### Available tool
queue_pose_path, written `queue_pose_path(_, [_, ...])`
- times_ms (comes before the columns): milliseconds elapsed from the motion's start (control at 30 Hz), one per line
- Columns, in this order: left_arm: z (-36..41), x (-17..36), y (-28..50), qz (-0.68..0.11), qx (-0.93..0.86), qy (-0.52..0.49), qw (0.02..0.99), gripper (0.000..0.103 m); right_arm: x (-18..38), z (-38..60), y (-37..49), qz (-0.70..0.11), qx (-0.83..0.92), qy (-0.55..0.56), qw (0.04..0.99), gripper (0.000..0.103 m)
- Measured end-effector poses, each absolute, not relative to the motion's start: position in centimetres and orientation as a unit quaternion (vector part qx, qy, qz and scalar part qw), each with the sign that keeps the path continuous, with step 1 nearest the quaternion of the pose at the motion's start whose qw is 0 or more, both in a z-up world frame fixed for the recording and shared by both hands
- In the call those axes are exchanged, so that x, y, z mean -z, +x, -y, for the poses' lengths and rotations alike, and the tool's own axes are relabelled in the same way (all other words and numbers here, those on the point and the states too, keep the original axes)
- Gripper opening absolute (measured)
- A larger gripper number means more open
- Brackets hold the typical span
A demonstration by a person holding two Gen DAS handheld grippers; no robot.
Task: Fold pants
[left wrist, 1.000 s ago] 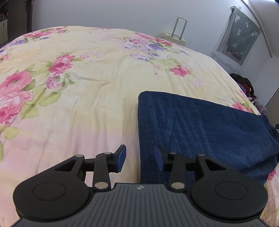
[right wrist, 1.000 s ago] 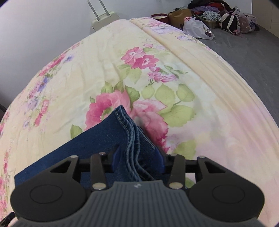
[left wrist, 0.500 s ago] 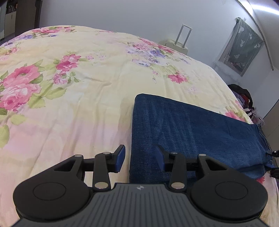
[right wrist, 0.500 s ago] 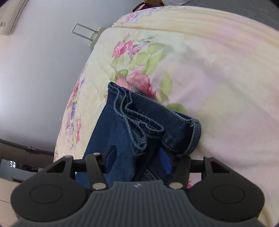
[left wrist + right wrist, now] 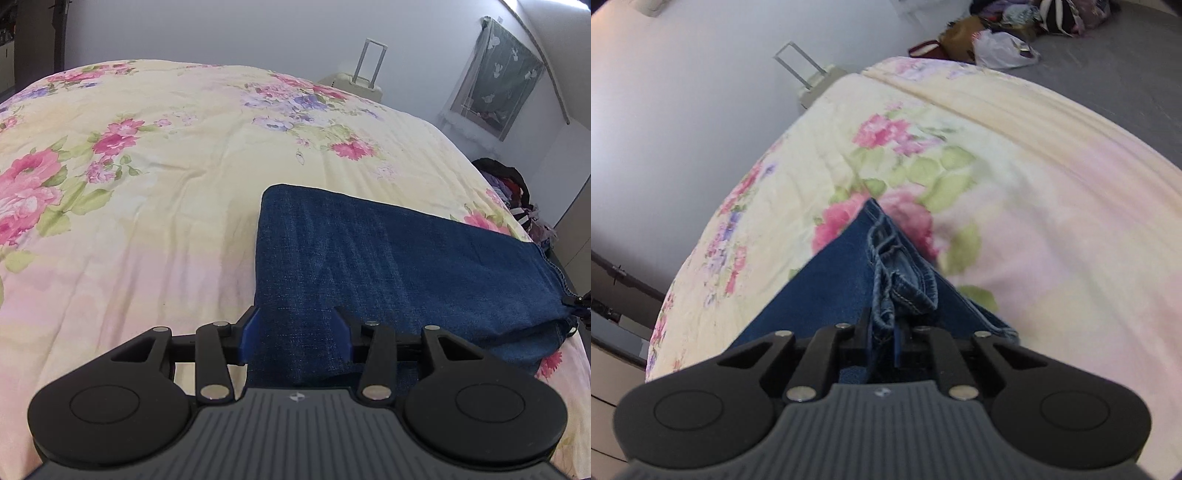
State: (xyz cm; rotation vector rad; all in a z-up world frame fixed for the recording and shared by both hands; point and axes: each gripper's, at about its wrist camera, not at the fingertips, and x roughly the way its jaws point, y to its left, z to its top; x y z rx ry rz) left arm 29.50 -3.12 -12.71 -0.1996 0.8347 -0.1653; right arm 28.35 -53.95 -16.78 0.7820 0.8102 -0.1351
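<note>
1. The jeans (image 5: 388, 266) lie on the flowered bedspread (image 5: 147, 221), already doubled into a long flat band.
2. The right gripper (image 5: 884, 332) is clenched on the bunched hems (image 5: 905, 288) at one end.
3. The left gripper (image 5: 295, 332) is opening, straddling the folded edge without pinching it.
4. Left to do, I'd judge: carry the hem end across for another fold, though the blur hides how many layers are caught.

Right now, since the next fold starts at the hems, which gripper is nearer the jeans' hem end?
Right. The right gripper is shut on the bunched hems. The left gripper, jaws opening, straddles the jeans' opposite folded edge.
</note>
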Motion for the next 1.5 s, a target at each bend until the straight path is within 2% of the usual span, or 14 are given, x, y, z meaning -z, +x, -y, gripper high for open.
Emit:
queue_pose_path(167, [3.0,12.6,29.5,-0.408,0.083,-0.093,0.905,0.051,20.5,54.6,27.8,-0.392,0.096,0.386,0.830,0.003])
queue_pose_path(300, [1.9,11.4,30.4,-0.393,0.067,-0.079,0.914,0.051,18.8,54.1,27.1,-0.389,0.109,0.359,0.842,0.008])
queue_pose_path(367, [1.2,11.0,31.6,-0.391,0.062,-0.081,0.915,0.050,17.2,53.1,26.7,-0.383,0.135,0.314,0.858,0.031])
queue_pose_path(467, [0.9,10.4,33.9,-0.384,0.073,-0.087,0.916,0.050,14.8,51.8,25.7,-0.349,0.183,0.224,0.891,0.031])
queue_pose_path(600, [1.8,10.8,37.8,-0.374,0.093,-0.086,0.919,0.050,13.3,50.5,26.4,-0.325,0.122,0.211,0.914,0.030])
queue_pose_path(767, [3.4,13.2,42.2,-0.369,0.111,-0.080,0.919,0.050,14.9,47.6,30.4,-0.334,0.080,0.150,0.927,0.027])
queue_pose_path(833, [4.0,14.4,43.5,-0.372,0.118,-0.070,0.918,0.043,16.5,47.6,31.7,-0.350,0.089,0.150,0.920,0.022])
queue_pose_path(900, [4.2,16.1,44.7,-0.383,0.110,-0.058,0.915,0.036,18.7,48.4,32.6,-0.368,0.099,0.161,0.911,0.006])
queue_pose_path(967, [4.1,17.6,45.5,-0.389,0.109,-0.048,0.914,0.033,20.5,48.9,33.0,-0.380,0.100,0.156,0.906,0.000])
queue_pose_path(1133, [4.6,19.2,46.1,-0.397,0.111,-0.018,0.911,0.030,22.6,49.2,33.3,-0.388,0.098,0.147,0.905,0.000])
queue_pose_path(1267, [5.6,17.3,44.7,-0.381,0.061,0.053,0.921,0.029,22.6,48.8,33.9,-0.401,0.111,0.142,0.898,0.000])
queue_pose_path(1367, [4.8,15.0,41.8,-0.369,0.080,0.047,0.925,0.029,21.3,48.2,34.5,-0.416,0.130,0.137,0.890,0.000])
queue_pose_path(1433, [4.6,13.7,39.2,-0.362,0.096,0.047,0.926,0.029,19.7,47.0,33.6,-0.399,0.125,0.124,0.900,0.010])
queue_pose_path(1500, [4.7,12.8,36.6,-0.359,0.115,0.044,0.925,0.029,17.9,44.8,32.0,-0.386,0.096,0.106,0.911,0.011])
